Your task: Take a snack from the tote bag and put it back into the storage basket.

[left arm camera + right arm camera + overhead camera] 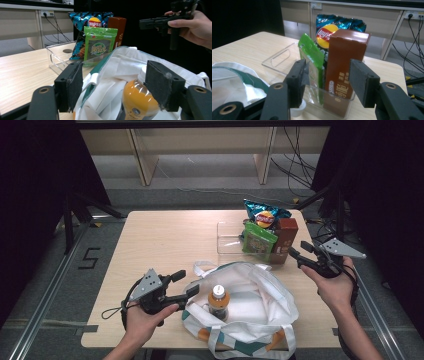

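**Ana:** Between the right gripper's (325, 82) jaws stands the brown box (344, 67), and the jaws sit partly open on either side of it with the pads not pressing on it. Nothing is in its grasp.

**Ben:** And the other one?

**Ana:** The left gripper (113, 85) is also open and empty, its pads on either side of the tote bag's (260, 295) mouth, at the near edge of the table (155, 240). In the high view it sits just left of the bag.

**Ben:** So how far along is the packing?

**Ana:** I'd judge it at an early stage. The orange drink bottle (218, 301) already stands inside the bag. Three items are left in the clear plastic bin (231, 242) behind the bag: the brown box, the green packet (312, 53) and the chip bag (337, 22). The brown box looks like the next one to go, since the right gripper is lined up on it.

**Ben:** Any writing you can read?

**Ana:** The chip bag carries the red and yellow Lay's logo. The brown box has "OREO" low on its front, beside some characters I can't make out. The green packet's print is too blurred to read, and the bottle's label is partly hidden.
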`<state>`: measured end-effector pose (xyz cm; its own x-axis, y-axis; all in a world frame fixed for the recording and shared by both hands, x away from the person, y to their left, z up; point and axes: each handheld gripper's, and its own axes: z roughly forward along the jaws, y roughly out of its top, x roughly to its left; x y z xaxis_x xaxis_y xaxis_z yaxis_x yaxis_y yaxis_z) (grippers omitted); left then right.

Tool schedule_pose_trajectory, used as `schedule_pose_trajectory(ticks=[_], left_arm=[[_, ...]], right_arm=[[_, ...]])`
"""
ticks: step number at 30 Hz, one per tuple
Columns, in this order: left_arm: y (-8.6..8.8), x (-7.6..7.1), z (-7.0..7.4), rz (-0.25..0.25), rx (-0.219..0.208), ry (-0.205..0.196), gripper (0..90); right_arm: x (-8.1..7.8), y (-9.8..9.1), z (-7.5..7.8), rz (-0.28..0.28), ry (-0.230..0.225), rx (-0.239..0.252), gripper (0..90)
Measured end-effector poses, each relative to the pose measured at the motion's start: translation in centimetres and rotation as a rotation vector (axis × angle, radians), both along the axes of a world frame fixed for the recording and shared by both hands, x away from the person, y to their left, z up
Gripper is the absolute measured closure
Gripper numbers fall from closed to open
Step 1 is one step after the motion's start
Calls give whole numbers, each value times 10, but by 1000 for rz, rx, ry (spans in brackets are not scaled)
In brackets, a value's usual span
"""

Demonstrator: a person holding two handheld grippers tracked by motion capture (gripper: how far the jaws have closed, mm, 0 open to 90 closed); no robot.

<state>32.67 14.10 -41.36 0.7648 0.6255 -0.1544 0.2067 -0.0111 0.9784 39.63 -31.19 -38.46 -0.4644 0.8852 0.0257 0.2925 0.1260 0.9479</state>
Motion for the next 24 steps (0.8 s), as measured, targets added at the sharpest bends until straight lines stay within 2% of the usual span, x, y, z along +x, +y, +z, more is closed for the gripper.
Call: schedule_pose_trajectory(ticks=[1, 3, 4, 6, 7, 10, 15, 16, 19, 20, 21, 22, 24], left_arm=[[-1, -1, 0, -3, -2, -2, 310], [-3, -2, 1, -17, -10, -10, 317], [-4, -4, 2, -16, -5, 1, 320], [-7, -5, 2, -31, 3, -11, 329], [-9, -5, 2, -44, -7, -15, 333], [-14, -7, 2, -50, 12, -2, 350], [-29, -8, 0, -100, 33, 0, 370], [-32, -8, 0, -102, 35, 3, 373], [-39, -6, -3, -117, 49, 11, 395], [-41, -5, -4, -123, 51, 14, 402], [-43, -4, -5, -128, 56, 17, 410], [-44, -3, -7, -130, 59, 18, 413], [-47, -2, -9, -138, 68, 24, 417]], right_arm=[[2, -1, 1, 5, -19, -6, 495], [2, 1, 2, -12, -5, -5, 494], [2, 0, 2, -8, -14, -12, 494], [2, 1, 2, -10, -7, -4, 493], [2, 1, 2, -10, -5, 1, 493], [2, 0, 1, -12, -10, -8, 492], [-1, -1, 3, -20, 6, 11, 492], [0, -3, 3, -17, -9, -1, 492], [0, -4, 3, -27, -12, -9, 492], [0, -3, 2, -38, -29, 5, 491], [0, -5, 3, -20, -9, -5, 492], [-1, -5, 3, -27, -6, -4, 491], [-1, -4, 2, -18, 5, 18, 491]])
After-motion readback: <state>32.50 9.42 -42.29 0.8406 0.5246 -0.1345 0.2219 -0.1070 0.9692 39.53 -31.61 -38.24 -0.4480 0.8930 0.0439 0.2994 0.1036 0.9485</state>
